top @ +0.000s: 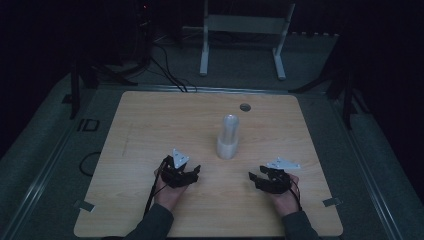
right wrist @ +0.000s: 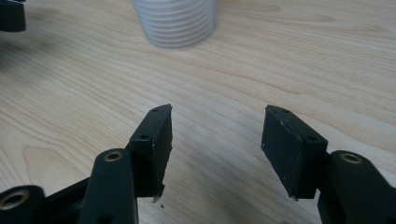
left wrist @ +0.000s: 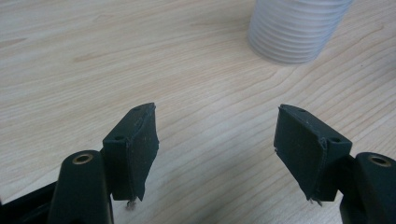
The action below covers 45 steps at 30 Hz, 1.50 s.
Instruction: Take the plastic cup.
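Observation:
A tall stack of white ribbed cups (top: 228, 136) stands upside down in the middle of the wooden table (top: 150, 125). My left gripper (top: 192, 171) rests low on the table, left and nearer than the stack, jaws open and empty. In the left gripper view the left gripper (left wrist: 217, 116) points past the cup stack (left wrist: 296, 30) at upper right. My right gripper (top: 254, 178) sits right of the stack, open with nothing between the jaws. From the right gripper (right wrist: 217, 114) view, the cup stack (right wrist: 175, 21) is ahead at upper left.
A small round grey hole cover (top: 245, 107) lies in the table behind the stack. A white frame stand (top: 242, 30) is on the floor beyond the table. Cables (top: 165, 70) run across the floor at the far left.

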### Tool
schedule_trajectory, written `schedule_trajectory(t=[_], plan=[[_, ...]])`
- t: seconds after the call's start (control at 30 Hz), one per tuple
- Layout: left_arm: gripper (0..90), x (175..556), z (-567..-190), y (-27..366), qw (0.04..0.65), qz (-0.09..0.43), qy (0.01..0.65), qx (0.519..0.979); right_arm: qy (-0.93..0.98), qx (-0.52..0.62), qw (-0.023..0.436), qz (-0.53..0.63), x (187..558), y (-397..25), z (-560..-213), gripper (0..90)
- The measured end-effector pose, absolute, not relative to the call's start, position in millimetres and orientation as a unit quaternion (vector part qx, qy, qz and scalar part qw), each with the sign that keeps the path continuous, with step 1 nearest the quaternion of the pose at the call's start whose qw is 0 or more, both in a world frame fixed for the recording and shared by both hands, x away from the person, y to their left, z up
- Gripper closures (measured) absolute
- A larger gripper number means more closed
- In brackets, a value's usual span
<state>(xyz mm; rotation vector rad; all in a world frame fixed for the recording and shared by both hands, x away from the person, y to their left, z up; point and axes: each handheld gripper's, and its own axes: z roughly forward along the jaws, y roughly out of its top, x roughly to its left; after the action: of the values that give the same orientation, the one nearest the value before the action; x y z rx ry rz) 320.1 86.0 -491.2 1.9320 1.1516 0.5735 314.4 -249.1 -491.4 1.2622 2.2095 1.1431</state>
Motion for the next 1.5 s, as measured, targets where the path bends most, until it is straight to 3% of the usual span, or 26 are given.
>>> schedule_trajectory(t=[0.63,1.0,1.5], plan=[[23.7,356,-461,48,0.43,0.226,0.408,0.773,0.781,0.401,0.188,0.44,341,-218,-432,40.8],[21.0,384,-461,22,0.487,0.175,0.357,0.777,0.762,0.384,0.189,0.486,361,-207,-400,32.7],[20.7,391,-465,5,0.49,0.204,0.344,0.774,0.76,0.365,0.194,0.501,379,-191,-380,30.5]])
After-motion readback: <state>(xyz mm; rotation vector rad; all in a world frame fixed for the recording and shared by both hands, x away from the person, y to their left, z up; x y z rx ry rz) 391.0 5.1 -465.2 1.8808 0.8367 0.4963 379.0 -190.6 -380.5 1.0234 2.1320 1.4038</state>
